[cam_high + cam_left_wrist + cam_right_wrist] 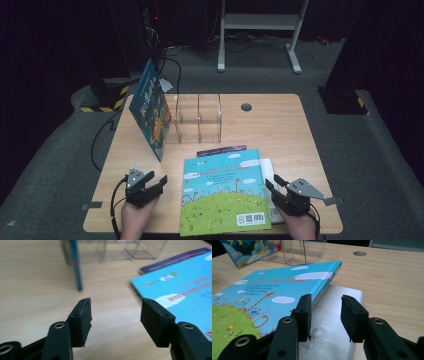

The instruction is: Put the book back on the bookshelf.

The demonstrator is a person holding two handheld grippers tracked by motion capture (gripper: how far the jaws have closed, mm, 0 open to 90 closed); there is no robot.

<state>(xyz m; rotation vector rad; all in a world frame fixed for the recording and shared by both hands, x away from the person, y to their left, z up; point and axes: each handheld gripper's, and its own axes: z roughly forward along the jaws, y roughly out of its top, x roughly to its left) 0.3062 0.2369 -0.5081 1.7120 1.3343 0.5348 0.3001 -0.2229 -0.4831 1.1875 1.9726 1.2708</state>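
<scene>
The picture book (pixel 224 196) lies flat at the near edge of the table (pixel 280 125), cover up, on top of a white book (pixel 270 172) and a purple one (pixel 221 148) whose edges peek out from under it; stacked like this, it is the first to come off. The right gripper (pixel 276 192) sits just beside its right edge with jaws spread, nothing between them (the pads (pixel 305 312) hover over the white book, apparently lined up to take the picture book's edge); the left gripper (pixel 151 184) waits spread and empty over bare wood, near the book's left side, probably to steady it. Beyond stands a clear rack (pixel 197 119) with 2 or 3 slots, and another book (pixel 150 107) leans upright against its left end; the stack looks bound for those slots.
</scene>
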